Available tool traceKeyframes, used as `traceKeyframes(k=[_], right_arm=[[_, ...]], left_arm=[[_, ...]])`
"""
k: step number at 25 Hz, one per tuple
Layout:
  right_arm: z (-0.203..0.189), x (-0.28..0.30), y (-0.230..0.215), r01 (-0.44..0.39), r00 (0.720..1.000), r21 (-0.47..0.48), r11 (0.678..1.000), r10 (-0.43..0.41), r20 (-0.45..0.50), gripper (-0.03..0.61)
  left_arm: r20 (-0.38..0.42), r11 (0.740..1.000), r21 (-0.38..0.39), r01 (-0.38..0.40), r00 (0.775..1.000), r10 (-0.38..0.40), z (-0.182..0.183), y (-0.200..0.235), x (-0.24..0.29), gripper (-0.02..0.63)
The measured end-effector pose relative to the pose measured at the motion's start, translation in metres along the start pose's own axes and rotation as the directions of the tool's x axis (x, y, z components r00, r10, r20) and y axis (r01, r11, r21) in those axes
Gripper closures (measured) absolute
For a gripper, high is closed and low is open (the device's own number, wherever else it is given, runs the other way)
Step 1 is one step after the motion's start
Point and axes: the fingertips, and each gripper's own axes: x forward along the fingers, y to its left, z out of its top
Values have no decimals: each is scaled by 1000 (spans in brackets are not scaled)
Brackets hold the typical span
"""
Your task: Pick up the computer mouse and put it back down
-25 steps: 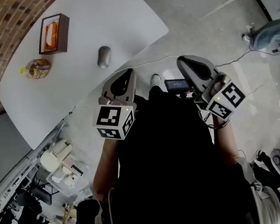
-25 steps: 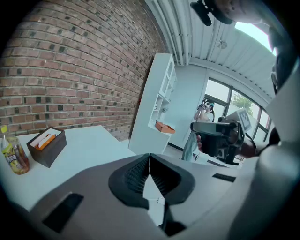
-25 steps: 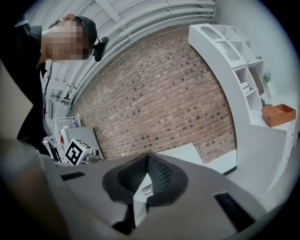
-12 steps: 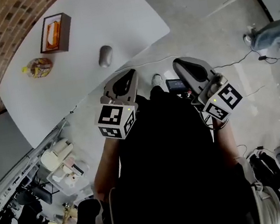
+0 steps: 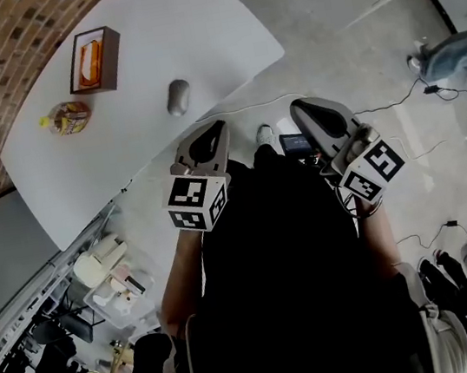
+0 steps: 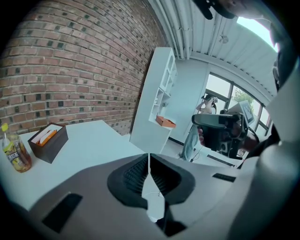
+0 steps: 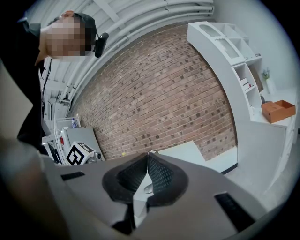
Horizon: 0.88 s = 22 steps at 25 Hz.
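A grey computer mouse [image 5: 177, 97] lies on the white table [image 5: 191, 30], close to its near edge. Both grippers hang in front of the person's body, short of the table. My left gripper [image 5: 216, 126] is shut and empty, its tips a short way nearer than the mouse and pointing at the table. My right gripper [image 5: 299, 107] is also shut and empty, over the floor to the right of the table. The left gripper view shows the left gripper [image 6: 149, 155] with its jaws closed, and the right gripper view shows the right gripper [image 7: 148, 153] the same. Neither gripper view shows the mouse.
A brown open box [image 5: 94, 60] and a yellow packaged item [image 5: 67, 120] stand on the table's left part. Cables [image 5: 395, 94] run over the concrete floor. Shelves with clutter [image 5: 98, 273] stand at the lower left. A white shelf unit [image 6: 159, 98] stands beyond the table.
Both grippers keep their places and stay shut. The mouse has not moved; the head view has only shifted slightly.
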Motion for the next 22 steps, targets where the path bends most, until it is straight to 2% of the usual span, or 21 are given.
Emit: traceKeyframes(k=[4, 9, 22], right_arm=[[0, -2, -1, 13, 1000, 0, 1000, -13, 2, 560], [0, -4, -4, 24, 1000, 5, 1000, -24, 3, 560], [5, 2, -7, 61, 998, 12, 998, -61, 19, 560]], left_arm=[[-36, 1000, -5, -19, 999, 19, -13, 8, 3, 597], [-42, 999, -16, -41, 998, 41, -15, 16, 3, 597], [-93, 998, 15, -66, 993, 67, -19, 38, 2, 595]])
